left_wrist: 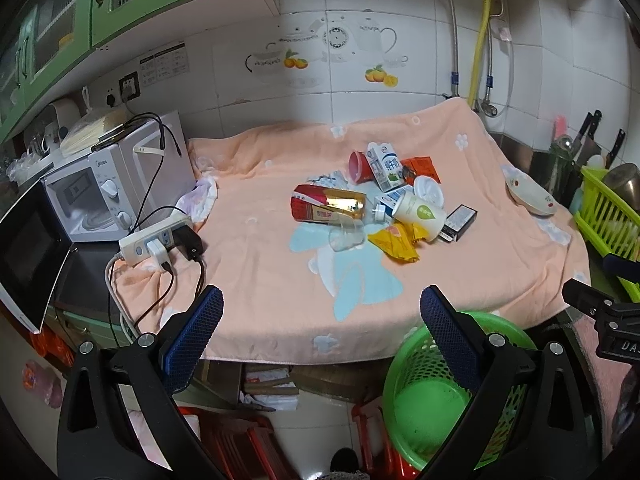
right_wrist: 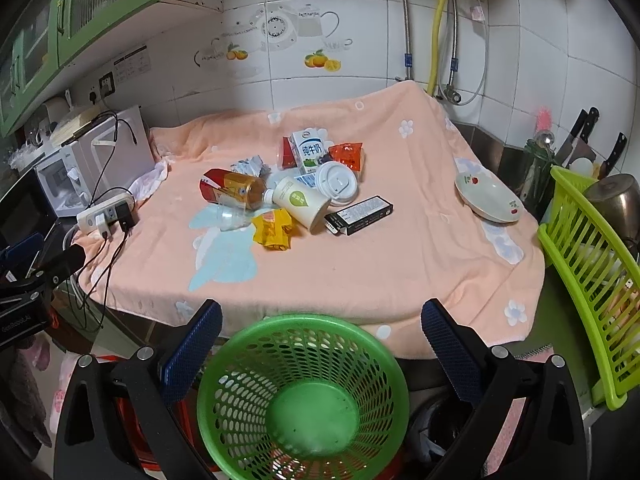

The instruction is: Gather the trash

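One carton point(right_wrist: 309, 153) half behind trash.

A home kitchen: tiled walls, green cabinets point(left_wrist: 60, 20), microwave point(left_wrist: 108, 184), knives point(right_wrist: 580, 132), dish rack point(right_wrist: 592, 272).

The left fingers point(left_wrist: 448, 336) hide part of the green basket point(left_wrist: 420, 408).

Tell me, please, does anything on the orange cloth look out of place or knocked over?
Yes. A bowl sits tilted near the cloth's right edge, apart from the trash. In the pile, the amber bottle and the clear plastic cup lie on their sides. No spill shows.
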A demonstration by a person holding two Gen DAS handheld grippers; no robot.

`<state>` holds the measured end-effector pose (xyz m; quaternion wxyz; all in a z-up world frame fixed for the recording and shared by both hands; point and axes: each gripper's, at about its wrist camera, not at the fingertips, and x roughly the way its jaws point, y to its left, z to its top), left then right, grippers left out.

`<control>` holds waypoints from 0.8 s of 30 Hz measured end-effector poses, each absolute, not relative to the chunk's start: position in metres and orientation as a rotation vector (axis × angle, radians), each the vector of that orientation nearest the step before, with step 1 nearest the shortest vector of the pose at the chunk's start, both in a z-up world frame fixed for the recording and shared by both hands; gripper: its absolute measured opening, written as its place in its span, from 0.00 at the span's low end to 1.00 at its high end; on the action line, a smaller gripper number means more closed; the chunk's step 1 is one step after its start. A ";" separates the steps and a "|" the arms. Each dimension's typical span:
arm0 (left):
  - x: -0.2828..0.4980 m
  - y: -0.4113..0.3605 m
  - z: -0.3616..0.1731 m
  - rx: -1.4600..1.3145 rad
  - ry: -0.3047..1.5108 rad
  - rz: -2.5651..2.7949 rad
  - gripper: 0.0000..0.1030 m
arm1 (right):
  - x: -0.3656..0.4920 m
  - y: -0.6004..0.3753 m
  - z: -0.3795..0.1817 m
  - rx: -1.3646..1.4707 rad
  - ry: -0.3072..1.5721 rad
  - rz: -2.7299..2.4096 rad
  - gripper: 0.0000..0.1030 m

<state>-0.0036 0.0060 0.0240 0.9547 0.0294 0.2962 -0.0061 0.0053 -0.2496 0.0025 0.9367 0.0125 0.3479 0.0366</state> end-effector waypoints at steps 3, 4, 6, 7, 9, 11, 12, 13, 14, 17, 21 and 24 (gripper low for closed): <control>-0.003 0.008 0.025 0.056 0.595 -0.010 0.94 | 0.005 -0.249 0.003 0.026 0.707 0.076 0.94; -0.004 0.007 0.025 0.056 0.592 -0.009 0.94 | 0.005 -0.249 0.003 0.026 0.708 0.076 0.94; -0.003 0.008 0.026 0.056 0.589 -0.008 0.94 | 0.005 -0.249 0.003 0.027 0.709 0.078 0.94; -0.003 0.008 0.026 0.057 0.587 -0.006 0.94 | 0.005 -0.249 0.003 0.026 0.709 0.077 0.94; -0.003 0.008 0.026 0.057 0.586 -0.005 0.94 | 0.005 -0.249 0.003 0.028 0.709 0.078 0.94; -0.003 0.007 0.026 0.057 0.584 -0.004 0.94 | 0.005 -0.248 0.003 0.028 0.708 0.078 0.94; -0.002 0.008 0.026 0.057 0.584 -0.004 0.94 | 0.006 -0.248 0.003 0.027 0.708 0.078 0.94; -0.003 0.008 0.026 0.057 0.584 -0.003 0.94 | 0.006 -0.247 0.003 0.028 0.709 0.078 0.94; -0.002 0.008 0.026 0.057 0.584 -0.003 0.94 | 0.006 -0.247 0.003 0.028 0.710 0.079 0.94; -0.003 0.009 0.026 0.057 0.583 -0.004 0.94 | 0.007 -0.246 0.002 0.025 0.710 0.080 0.94; -0.002 0.010 0.026 0.058 0.583 -0.001 0.94 | 0.008 -0.245 0.001 0.023 0.712 0.080 0.94; 0.000 0.011 0.026 0.055 0.585 0.001 0.94 | 0.008 -0.245 0.001 0.022 0.713 0.081 0.94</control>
